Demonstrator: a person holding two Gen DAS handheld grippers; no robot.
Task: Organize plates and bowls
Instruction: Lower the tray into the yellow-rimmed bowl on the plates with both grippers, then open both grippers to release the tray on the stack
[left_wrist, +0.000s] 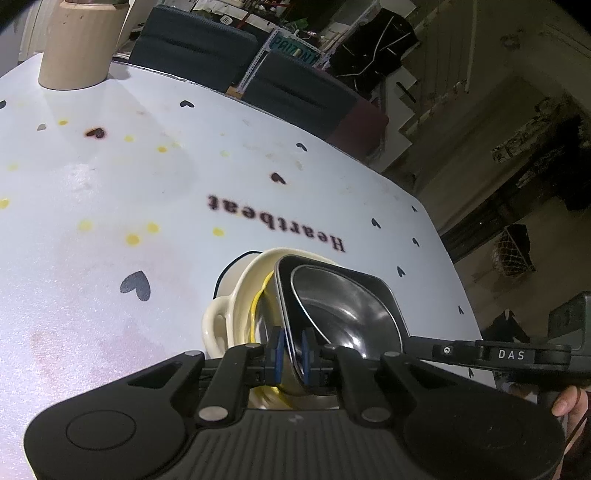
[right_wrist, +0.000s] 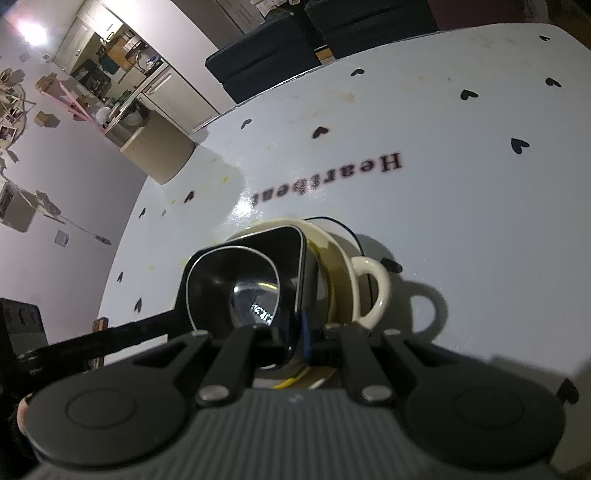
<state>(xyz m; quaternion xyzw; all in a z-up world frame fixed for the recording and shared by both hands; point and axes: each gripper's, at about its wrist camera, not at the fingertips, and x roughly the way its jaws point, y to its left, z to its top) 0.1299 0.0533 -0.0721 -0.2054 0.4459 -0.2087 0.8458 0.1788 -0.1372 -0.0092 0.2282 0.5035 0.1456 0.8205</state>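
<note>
- Left tool (left_wrist: 291, 350): pressed onto the near rim of the black square bowl (left_wrist: 343, 314), one blue pad (left_wrist: 277, 349) outside the wall and the other inside; low centre of the left wrist view.
- Right tool (right_wrist: 295, 343): pinching the opposite rim of the same black square bowl (right_wrist: 243, 284); one blue pad (right_wrist: 306, 332) shows on the outer wall, the inner pad is hidden behind the rim.
- Black square bowl: held tilted between both tools, its glossy inside facing each camera; lower centre of both views.
- Cream bowl (left_wrist: 236, 314): directly behind and below the black bowl, standing on the worktop, with a loop handle (right_wrist: 373, 291) at the side and a yellow band inside its rim. Whether the two bowls touch cannot be told.
- Thin black-edged rim under the cream bowl: visible at its far side; its kind cannot be told.
- Worktop (left_wrist: 147, 192): white, printed with small dark hearts, yellow dots and the word "Heartbeat" (left_wrist: 277, 225).
- Beige cylinder (left_wrist: 79, 44): standing on the worktop, upper left of the left wrist view, well apart from the bowls.
</note>
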